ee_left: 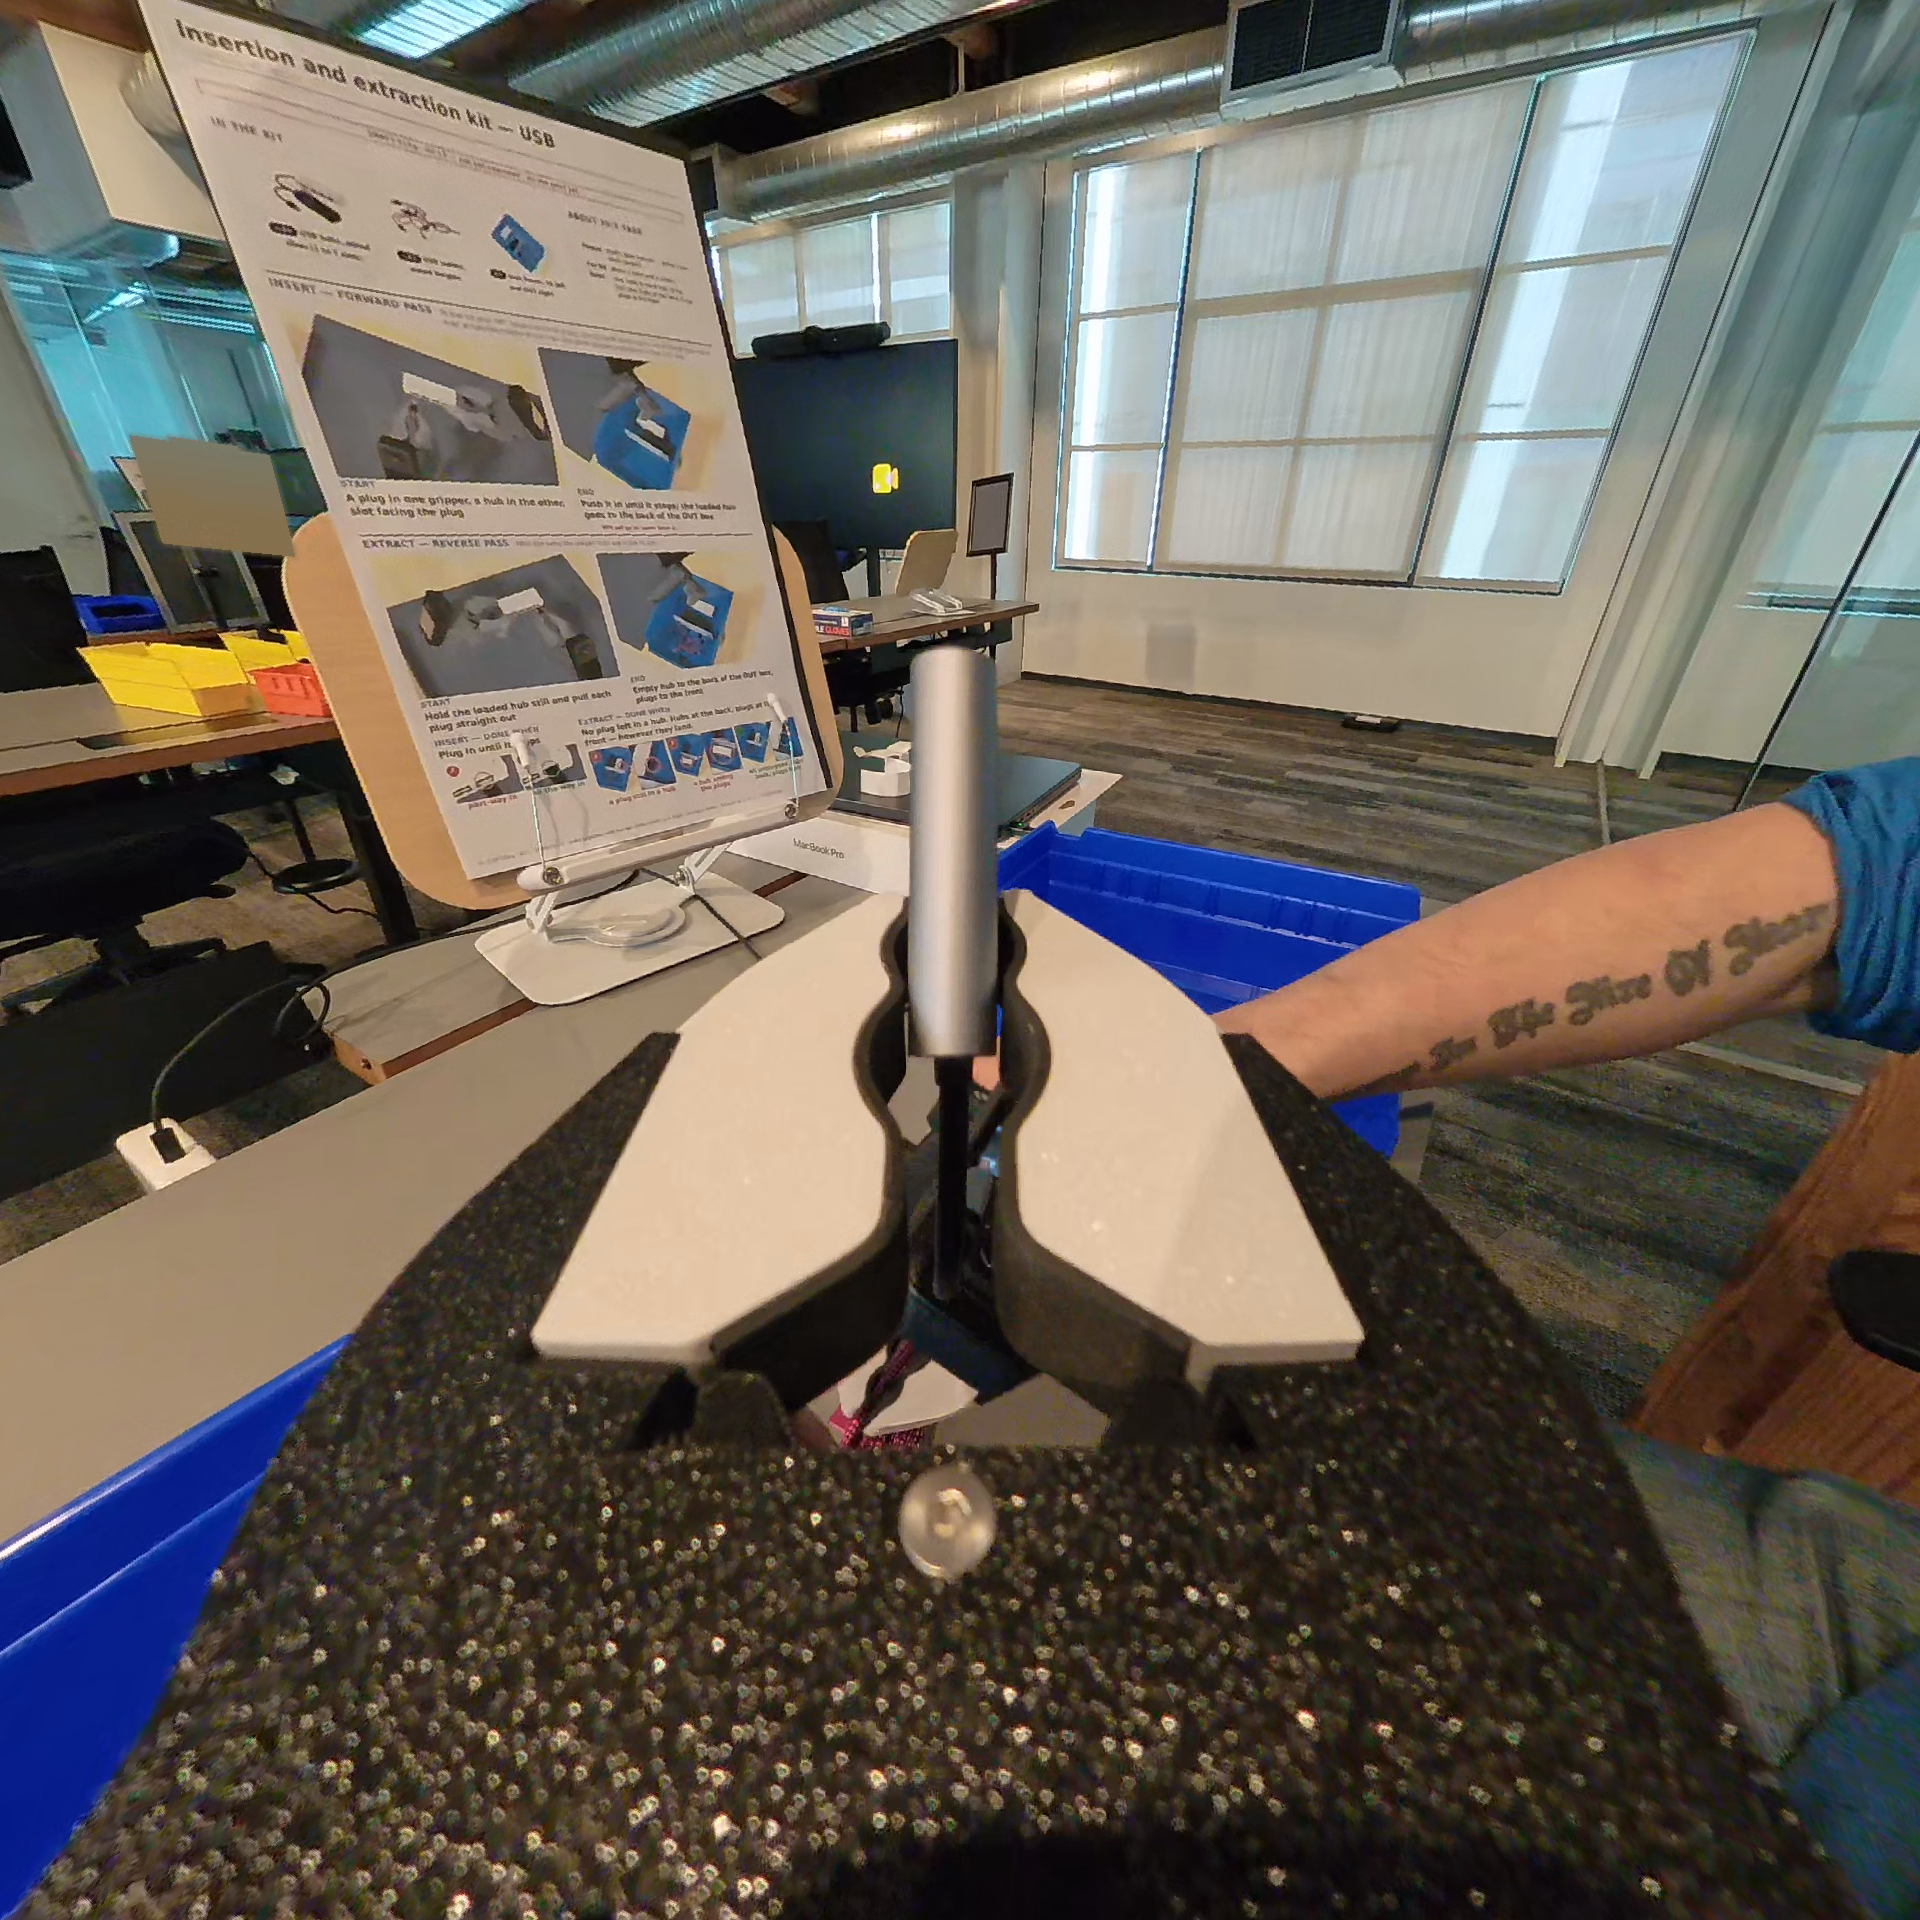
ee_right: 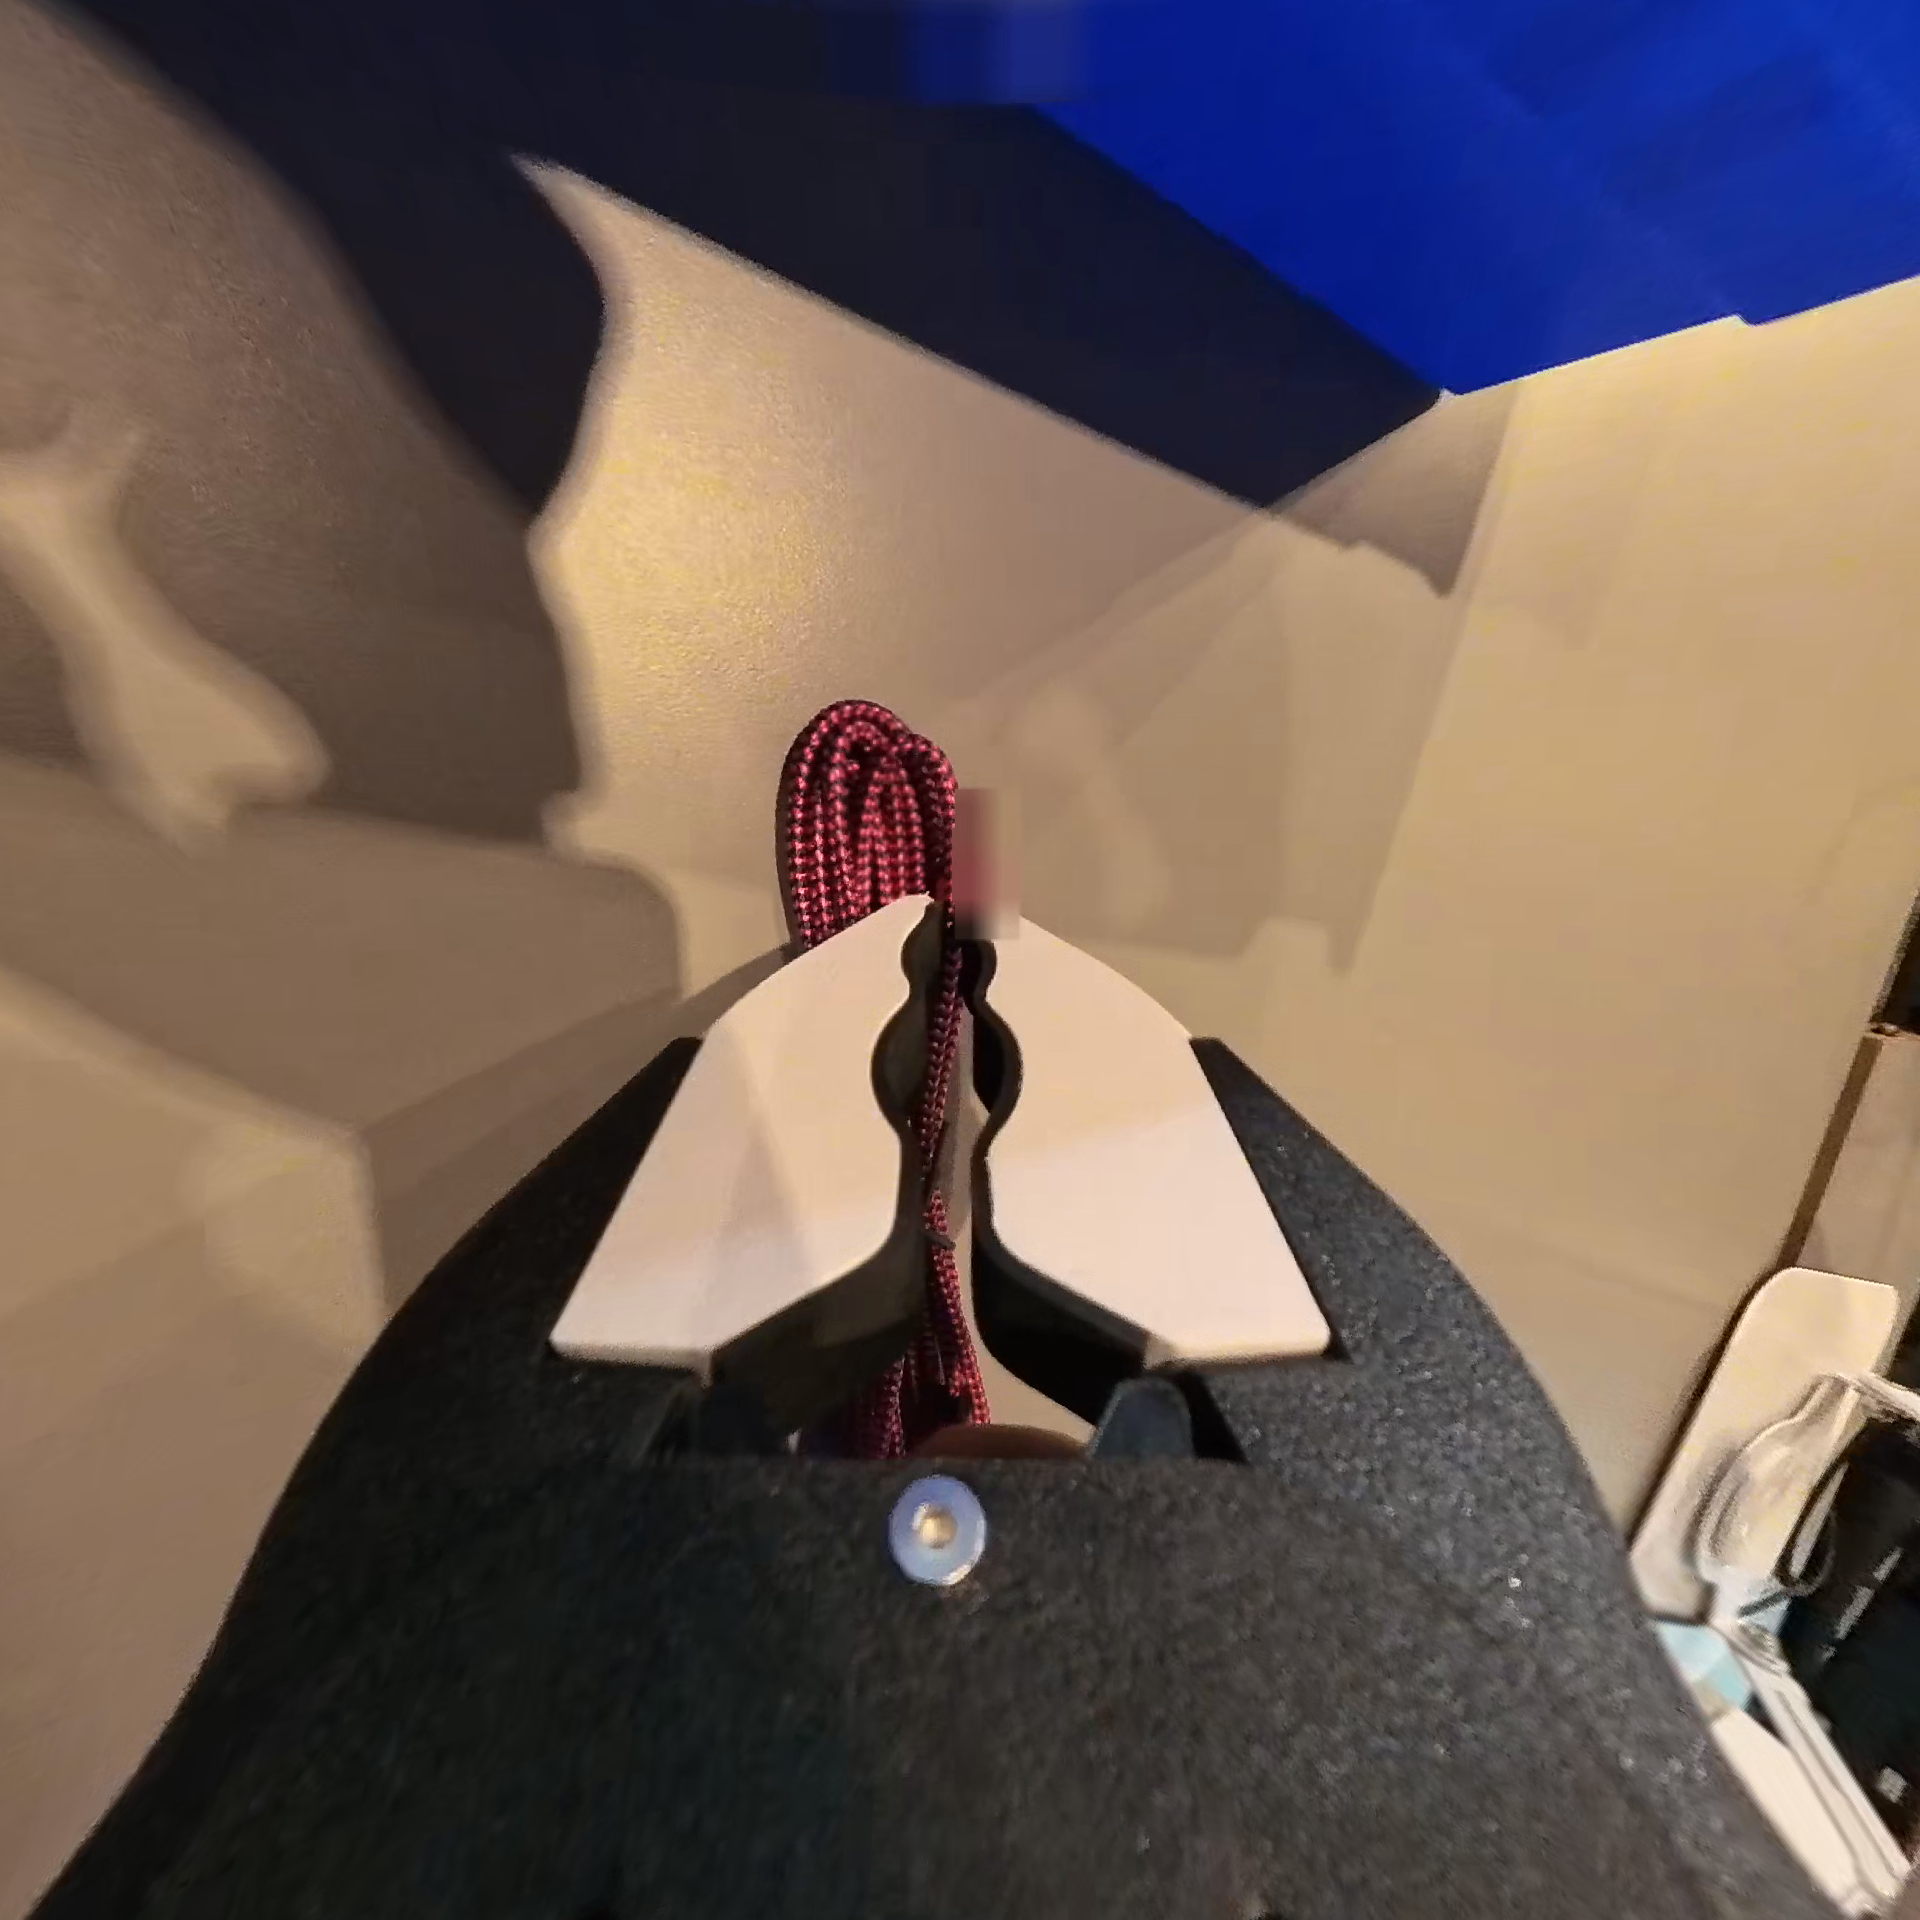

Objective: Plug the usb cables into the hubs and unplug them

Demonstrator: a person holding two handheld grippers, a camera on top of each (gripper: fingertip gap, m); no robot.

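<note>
The left claw (ee_left: 951, 966) was shut tight on a slim silver hub (ee_left: 951, 831), which stood upright out of its tips, most of its length above them. The hub's own black lead (ee_left: 948, 1174) ran straight down between the two pale fingers (ee_left: 758, 1143) toward the claw's base. Beyond and to the right of the claw sat a blue bin (ee_left: 1195, 894), and a bare forearm (ee_left: 1558, 966) reached across from the right, disappearing behind the claw. Ahead and to the left stood a printed instruction sheet (ee_left: 488, 447) on a stand.

The right claw (ee_right: 951, 935) was down among pale cardboard walls (ee_right: 1039, 520), with blue plastic (ee_right: 1455, 187) showing above them; that view was smeared, so the surroundings were hard to read. Its jaws were nearly closed on a bundle of dark red braided cable (ee_right: 873, 821), a loop of which bulged up just past the tips while strands ran back through the narrow gap. I could not make out a plug anywhere; a small mosaic patch sat beside the loop.

To my eye this was the picking-up stage: hub in one claw, cable in the other, nothing mated yet. The grip looked to be on the bundled cord rather than the connector, so the next move would probably call for lifting the cable clear of the box, getting hold near its plug, then lining that plug squarely with a slot on the hub before pushing.
</note>
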